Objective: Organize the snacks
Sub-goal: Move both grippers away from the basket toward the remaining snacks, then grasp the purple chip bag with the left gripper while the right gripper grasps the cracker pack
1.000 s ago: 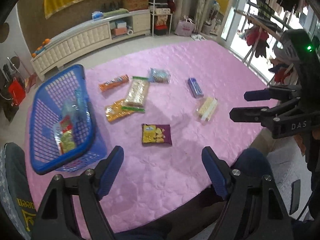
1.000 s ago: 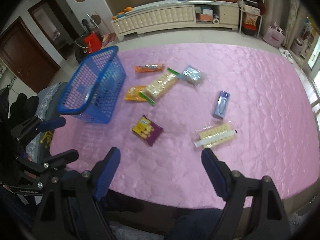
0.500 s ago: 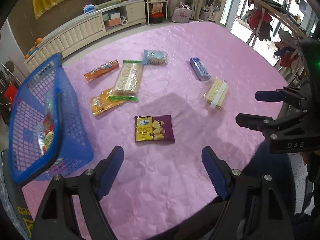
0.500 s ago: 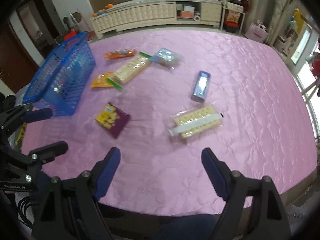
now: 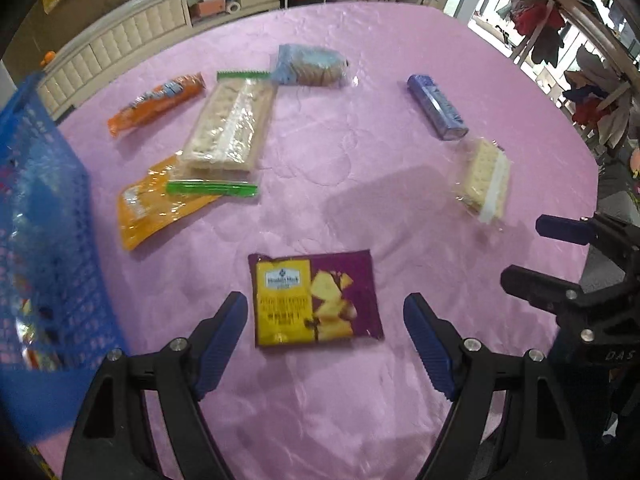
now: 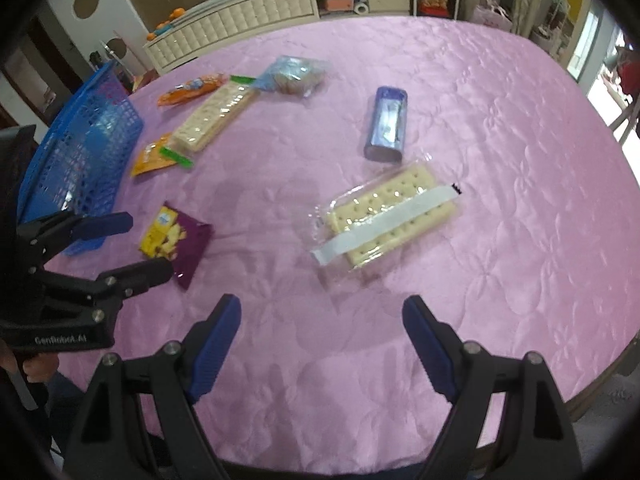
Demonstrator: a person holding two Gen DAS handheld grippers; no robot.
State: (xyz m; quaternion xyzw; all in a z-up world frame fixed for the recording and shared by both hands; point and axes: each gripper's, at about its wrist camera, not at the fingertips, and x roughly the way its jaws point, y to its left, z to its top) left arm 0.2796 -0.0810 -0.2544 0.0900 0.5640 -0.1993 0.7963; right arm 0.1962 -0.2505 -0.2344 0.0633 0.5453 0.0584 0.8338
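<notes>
Snacks lie scattered on a pink quilted table. My left gripper hangs open just over a purple and yellow snack bag, which lies between its blue fingers without touching them. My right gripper is open too, empty, just short of a clear cracker pack with a white band. That pack shows again at the right of the left wrist view. A blue basket with a few packets inside stands at the left edge of the table.
Farther back lie a blue box, a long cracker pack with green ends, an orange pouch, an orange bar and a bluish cookie bag. A white cabinet stands beyond the table.
Both grippers have dropped toward the table. The purple bag now sits between the left fingers, and the banded cracker pack has come close in front of the right ones. Jaws unchanged.
</notes>
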